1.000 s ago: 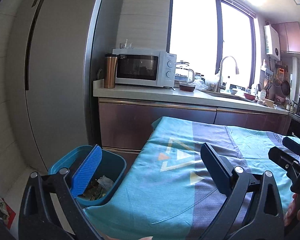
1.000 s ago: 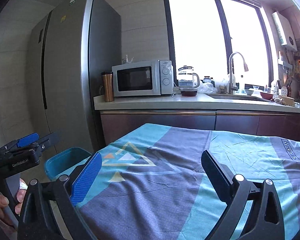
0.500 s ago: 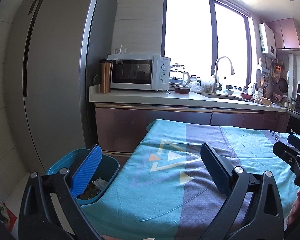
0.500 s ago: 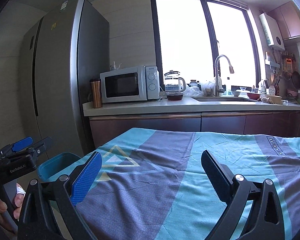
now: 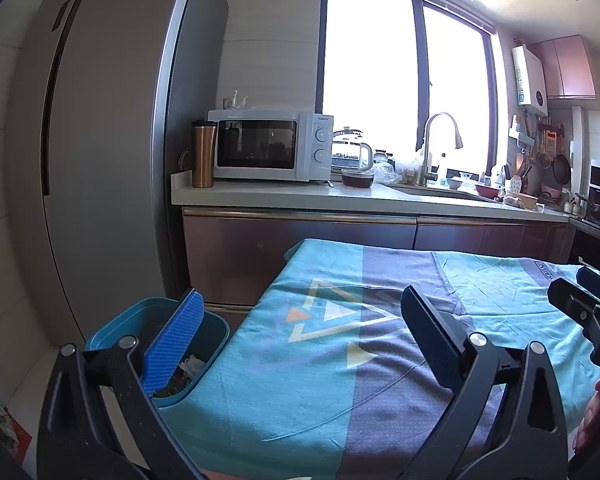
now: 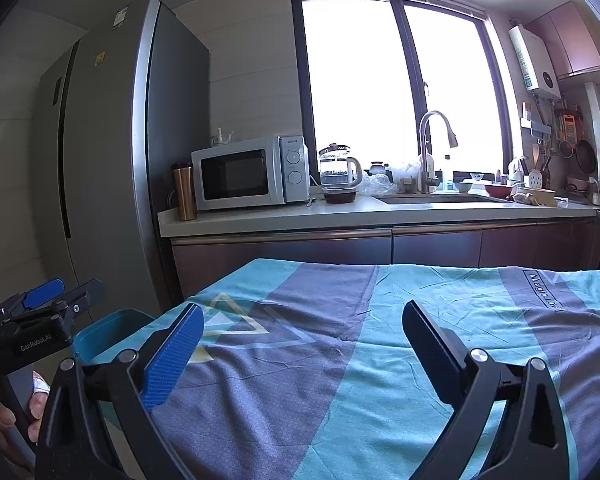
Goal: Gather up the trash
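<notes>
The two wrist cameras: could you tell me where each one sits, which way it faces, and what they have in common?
Left wrist view: sits behind the left gripper, open, looking over the cloth-covered table and blue bin toward the kitchen counter; the right gripper and fingers show at right.
Right wrist view: sits behind the right gripper, open, facing the same counter; the left gripper and a hand show at left.
Shared: table, bin, microwave, fridge.
</notes>
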{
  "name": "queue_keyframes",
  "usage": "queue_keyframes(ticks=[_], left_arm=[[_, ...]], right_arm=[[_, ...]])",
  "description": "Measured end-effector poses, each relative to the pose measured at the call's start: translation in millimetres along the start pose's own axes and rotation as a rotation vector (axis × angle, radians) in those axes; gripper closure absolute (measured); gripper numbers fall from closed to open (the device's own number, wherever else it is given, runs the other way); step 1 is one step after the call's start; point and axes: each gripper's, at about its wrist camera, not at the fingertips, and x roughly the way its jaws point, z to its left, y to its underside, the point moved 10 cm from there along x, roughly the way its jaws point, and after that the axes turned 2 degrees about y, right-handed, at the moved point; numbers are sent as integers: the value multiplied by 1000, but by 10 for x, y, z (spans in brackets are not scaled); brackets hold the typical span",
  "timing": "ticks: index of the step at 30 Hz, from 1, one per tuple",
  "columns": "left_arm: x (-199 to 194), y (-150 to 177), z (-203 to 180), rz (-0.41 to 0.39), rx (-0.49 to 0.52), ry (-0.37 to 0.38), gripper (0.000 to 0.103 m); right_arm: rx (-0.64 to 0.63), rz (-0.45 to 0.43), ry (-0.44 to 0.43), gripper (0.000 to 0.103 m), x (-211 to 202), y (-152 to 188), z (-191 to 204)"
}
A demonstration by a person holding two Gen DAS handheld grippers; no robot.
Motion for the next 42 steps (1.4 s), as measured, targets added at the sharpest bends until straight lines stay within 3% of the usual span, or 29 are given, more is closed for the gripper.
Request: queue_keyframes(ticks=[42], left_arm=[[1,10,-82,1,14,-1,6]], right_arm=[[13,-4,-3,7,-16,-15,-71]])
